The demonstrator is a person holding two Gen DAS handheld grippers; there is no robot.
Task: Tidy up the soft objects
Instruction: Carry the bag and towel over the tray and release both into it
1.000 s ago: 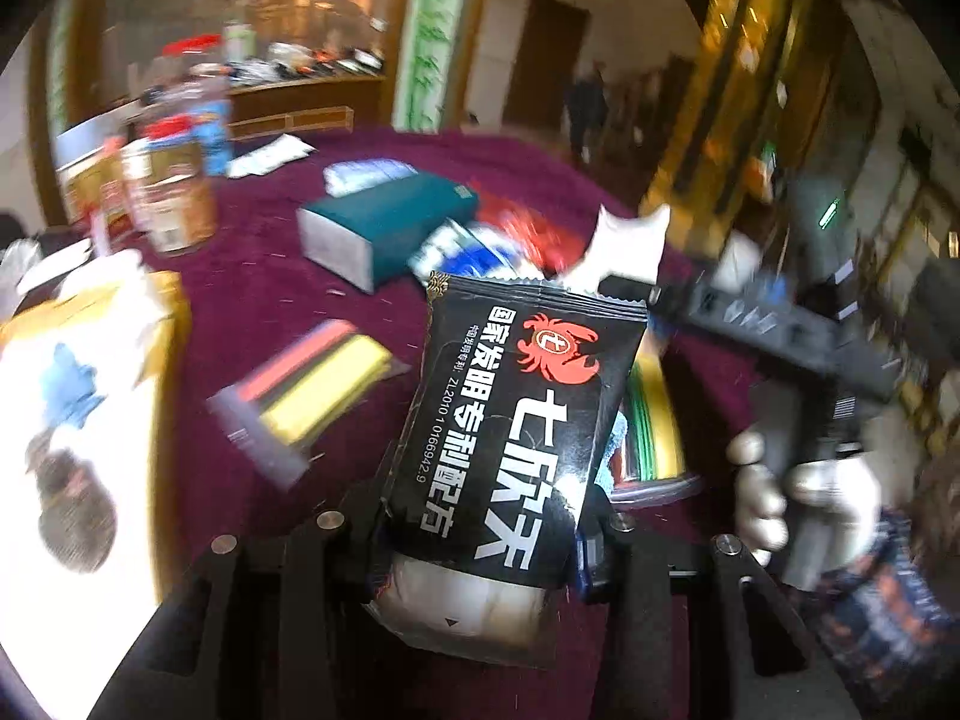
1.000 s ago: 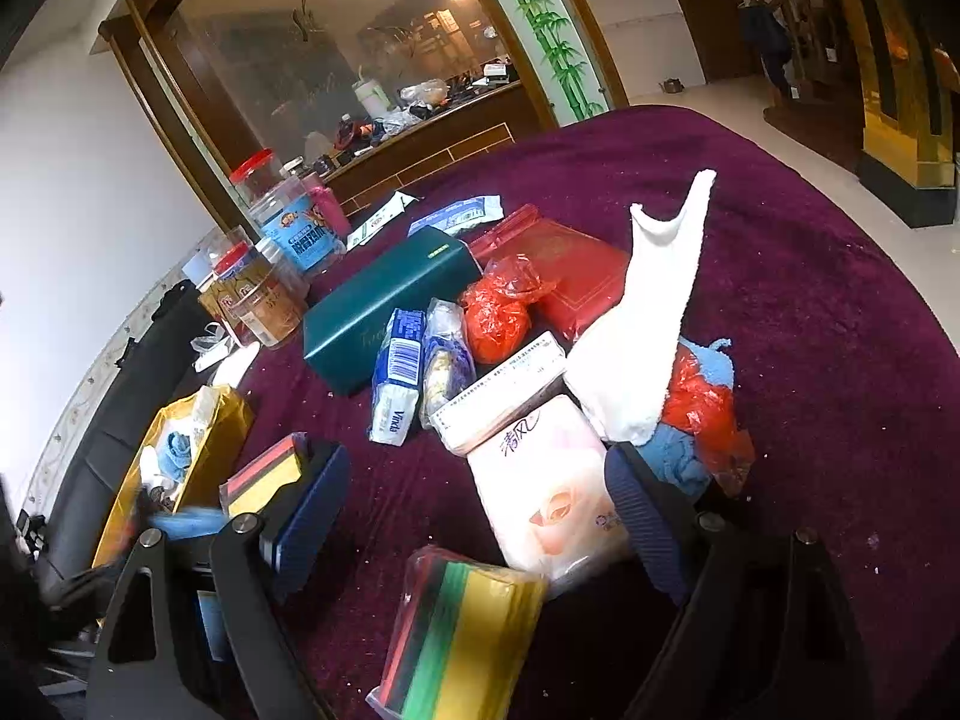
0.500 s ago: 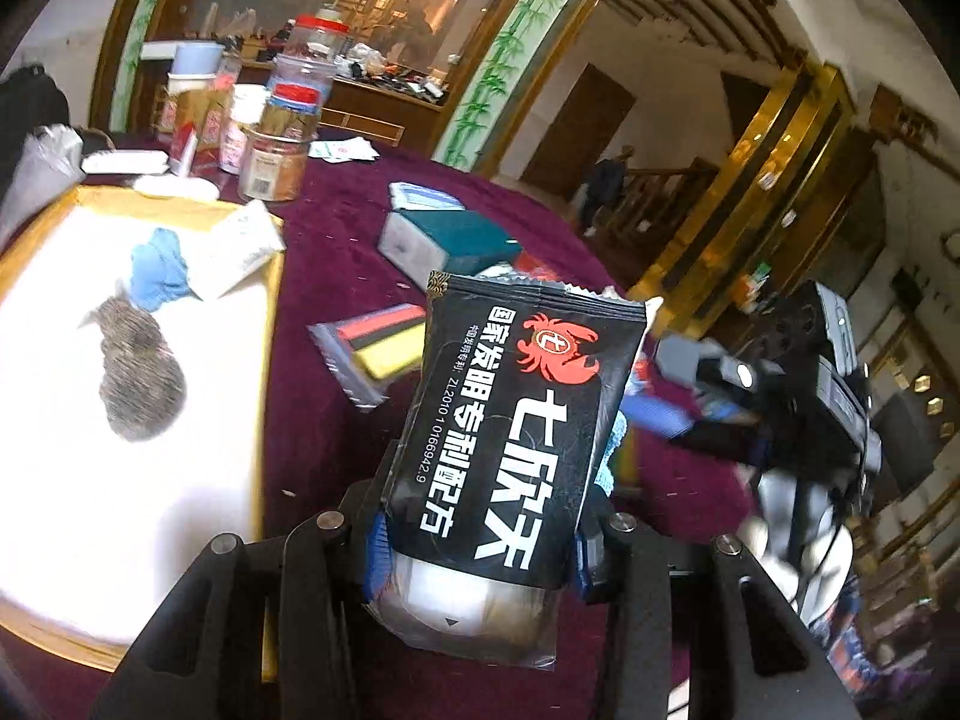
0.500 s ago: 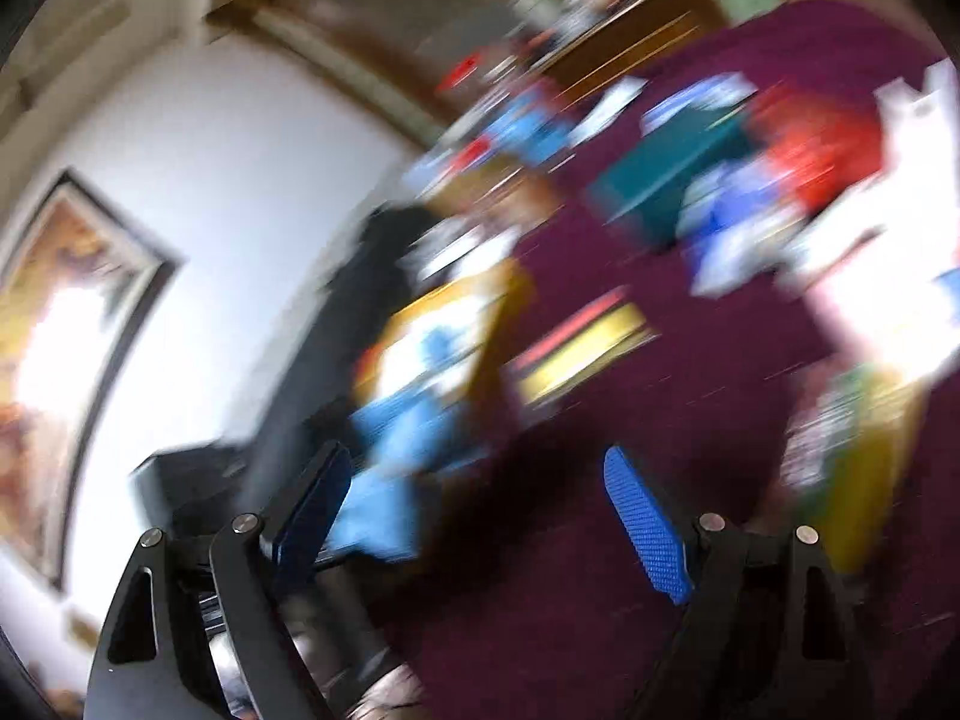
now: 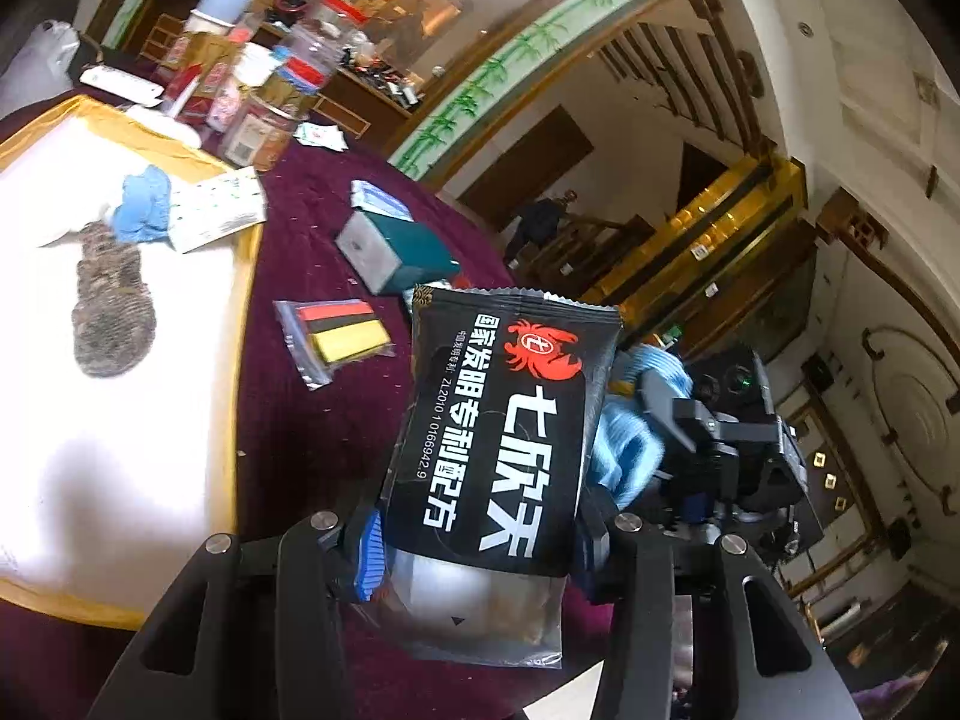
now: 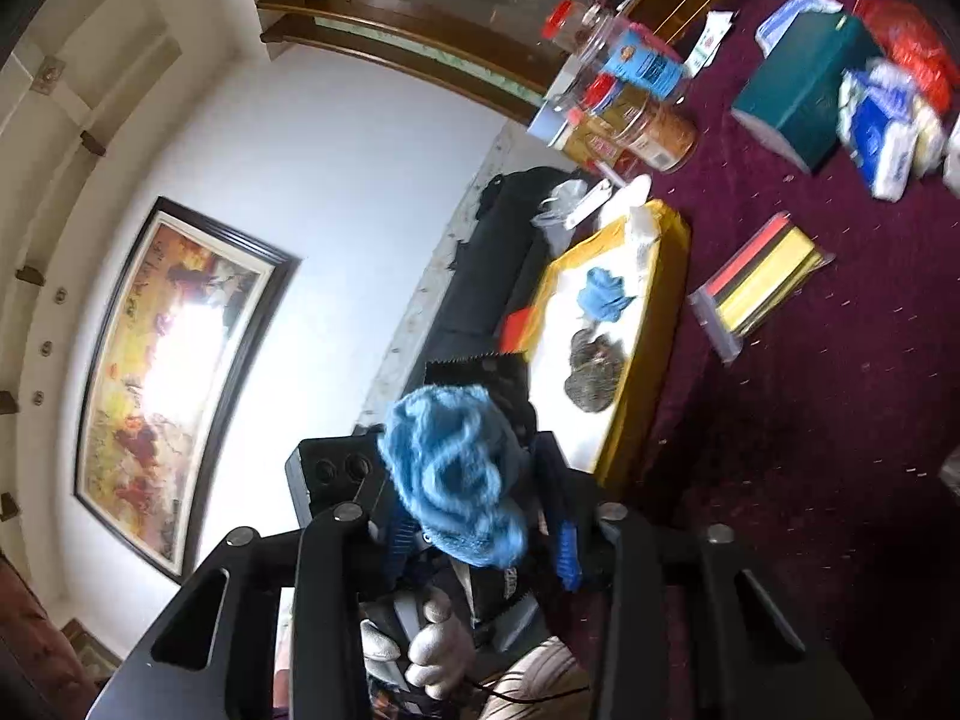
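My left gripper (image 5: pixel 474 546) is shut on a black snack packet (image 5: pixel 504 438) with a red crab logo, held upright above the maroon table. My right gripper (image 6: pixel 480 534) is shut on a fluffy blue cloth (image 6: pixel 456 474), held in the air beside the left gripper; the cloth also shows in the left wrist view (image 5: pixel 630 450). A yellow-rimmed white tray (image 5: pixel 246 276) lies to the left and holds a blue cloth (image 5: pixel 144 210), a grey scrubber (image 5: pixel 111 312) and a white packet (image 5: pixel 219 210). The tray also shows in the right wrist view (image 6: pixel 654 336).
On the maroon table lie a bagged set of red, black and yellow pieces (image 5: pixel 336 336), a teal box (image 5: pixel 396 252), a blue-white tissue pack (image 6: pixel 882 138) and red bags (image 6: pixel 906 42). Jars and bottles (image 5: pixel 270 114) stand behind the tray.
My right gripper, open a second ago, has shut on the blue cloth and swung it up toward the tray. My left gripper has turned left toward the tray with the packet.
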